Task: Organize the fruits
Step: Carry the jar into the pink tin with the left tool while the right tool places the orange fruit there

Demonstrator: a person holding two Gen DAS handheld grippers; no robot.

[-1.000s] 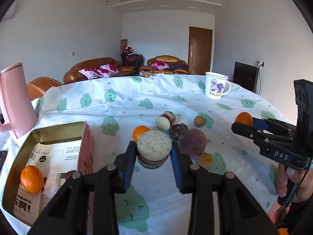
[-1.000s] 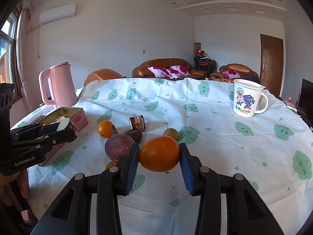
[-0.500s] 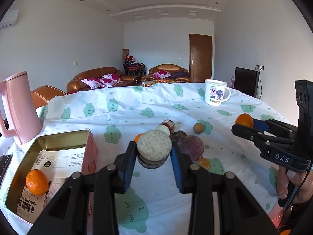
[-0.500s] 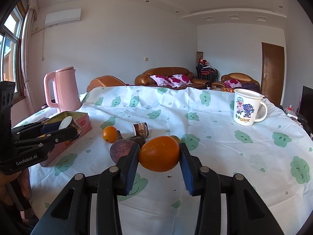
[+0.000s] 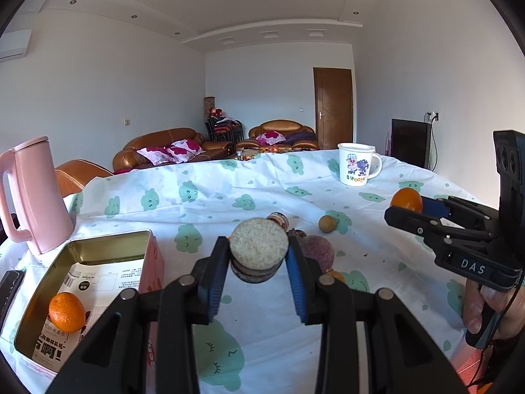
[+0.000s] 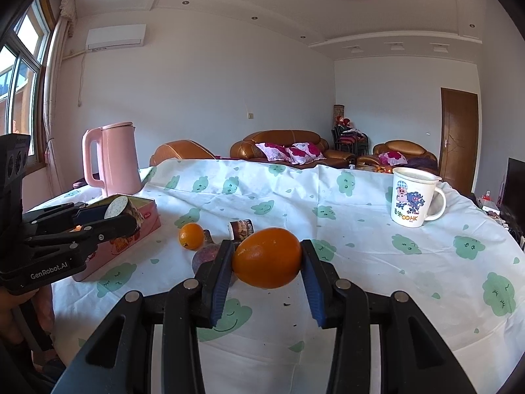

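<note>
My left gripper (image 5: 259, 259) is shut on a short sugarcane piece (image 5: 259, 246) with a pale cut face, held above the tablecloth to the right of the open pink tin (image 5: 108, 246). A mandarin (image 5: 66, 312) lies in the tin. My right gripper (image 6: 267, 262) is shut on an orange (image 6: 267, 257), held above the table. On the cloth lie a purple passion fruit (image 5: 318, 249), a small brown fruit (image 5: 327, 223), another sugarcane piece (image 6: 242, 228) and a mandarin (image 6: 191, 235). The left gripper also shows in the right wrist view (image 6: 113, 216), over the tin (image 6: 144, 216).
A pink kettle (image 5: 34, 193) stands behind the tin at the left. A white cartoon mug (image 5: 356, 168) stands at the far right. A dark flat object (image 5: 10, 290) lies at the left edge. Sofas and a door are beyond the table.
Both grippers have risen with their loads; the table items sit lower in both views. The left gripper has come nearer the tin. Both grips are unchanged.
</note>
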